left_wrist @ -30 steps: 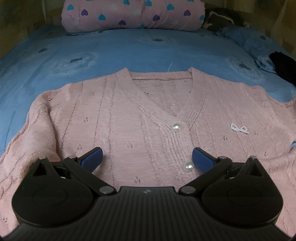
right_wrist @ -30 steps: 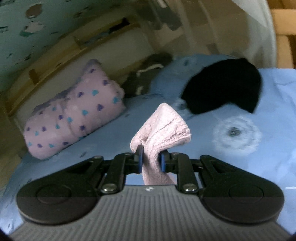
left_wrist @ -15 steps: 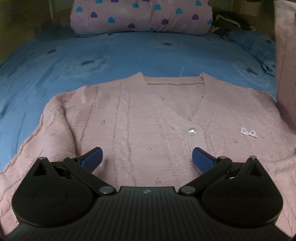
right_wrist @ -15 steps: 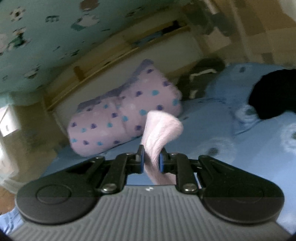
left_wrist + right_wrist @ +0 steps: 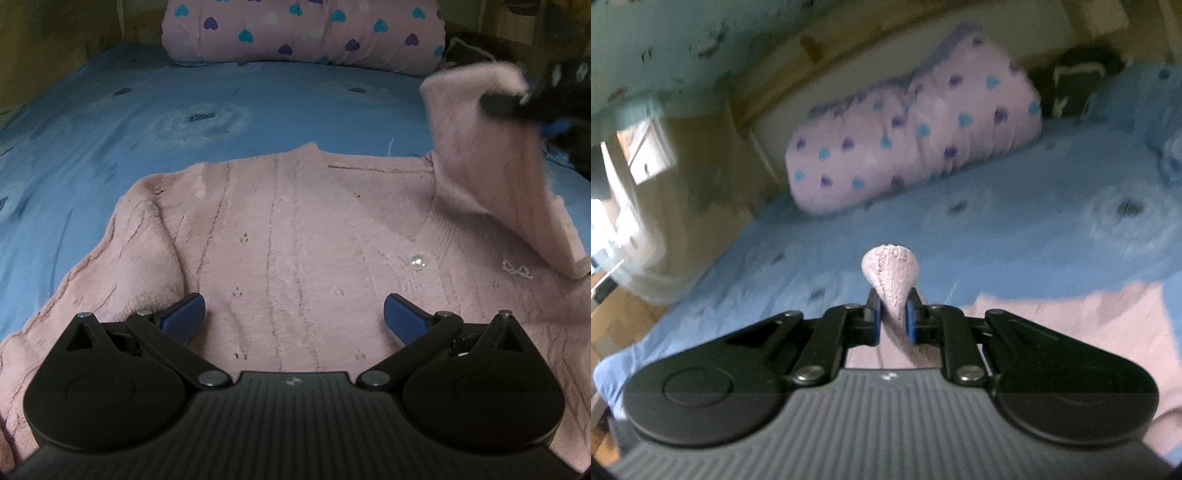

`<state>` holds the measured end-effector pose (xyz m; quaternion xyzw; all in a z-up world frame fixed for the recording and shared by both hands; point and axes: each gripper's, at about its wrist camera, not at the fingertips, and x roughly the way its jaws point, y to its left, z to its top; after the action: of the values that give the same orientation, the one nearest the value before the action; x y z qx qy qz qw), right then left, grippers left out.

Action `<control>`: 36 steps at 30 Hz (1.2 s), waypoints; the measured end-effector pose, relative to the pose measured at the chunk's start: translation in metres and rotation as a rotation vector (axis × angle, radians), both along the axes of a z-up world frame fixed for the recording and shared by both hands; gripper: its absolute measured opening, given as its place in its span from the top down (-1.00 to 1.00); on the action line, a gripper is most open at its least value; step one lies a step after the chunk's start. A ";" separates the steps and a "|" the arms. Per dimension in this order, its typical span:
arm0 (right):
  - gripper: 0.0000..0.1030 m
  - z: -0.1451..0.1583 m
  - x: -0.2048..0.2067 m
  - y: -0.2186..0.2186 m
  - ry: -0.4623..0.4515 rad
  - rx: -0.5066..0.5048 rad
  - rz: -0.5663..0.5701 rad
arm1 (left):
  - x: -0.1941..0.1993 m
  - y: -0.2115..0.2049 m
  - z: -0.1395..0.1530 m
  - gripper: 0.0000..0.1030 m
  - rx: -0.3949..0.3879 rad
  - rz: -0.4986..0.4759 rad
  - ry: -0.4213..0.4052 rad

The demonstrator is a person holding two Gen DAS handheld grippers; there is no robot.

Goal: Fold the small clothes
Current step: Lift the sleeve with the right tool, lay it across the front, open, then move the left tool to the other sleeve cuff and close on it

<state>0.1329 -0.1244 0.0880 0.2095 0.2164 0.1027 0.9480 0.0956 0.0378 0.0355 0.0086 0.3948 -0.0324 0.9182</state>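
Cardigan (image 5: 295,236) sleeve (image 5: 892,273) pinched in right gripper (image 5: 892,319), rest hidden, bkgd blurred

Your left wrist camera is looking steeply down, close over the pink cardigan (image 5: 295,240) on the bed (image 5: 184,110), facing the heart-print pillow (image 5: 303,33). Your right wrist camera is sitting flatter, tilted, viewing from the side. Both are sharing pillow, bedsheet and cardigan.
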 end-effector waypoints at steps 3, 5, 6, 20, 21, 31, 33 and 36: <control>0.68 -0.023 0.005 0.014 0.055 0.002 0.032 | 0.001 0.003 -0.002 -1.00 0.010 0.015 0.008; 0.64 -0.035 0.007 0.020 0.104 0.007 0.049 | 0.001 0.005 -0.002 -1.00 0.002 0.020 0.007; 0.64 -0.040 0.008 0.022 0.136 0.002 0.051 | 0.001 0.006 -0.001 -1.00 -0.003 0.022 0.006; -0.20 -0.019 -0.019 -0.015 0.074 -0.094 0.166 | -0.009 -0.008 0.004 -1.00 -0.058 -0.047 -0.041; -0.20 -0.017 -0.021 -0.022 0.068 -0.127 0.152 | -0.010 -0.011 0.006 -1.00 -0.059 -0.048 -0.042; -0.20 -0.038 -0.026 -0.103 0.103 -0.161 0.004 | 0.012 -0.044 0.012 -0.96 -0.028 -0.071 -0.020; -0.20 -0.038 -0.024 -0.117 0.155 -0.106 -0.021 | 0.019 -0.051 0.011 -0.86 -0.012 -0.078 -0.012; -0.22 -0.033 -0.025 -0.127 0.132 -0.086 -0.006 | 0.030 -0.064 0.006 -0.80 0.017 -0.096 0.003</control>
<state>0.1083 -0.2510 0.0554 0.1757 0.2819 0.0763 0.9401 0.1254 -0.0257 0.0411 0.0352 0.3954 -0.0729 0.9149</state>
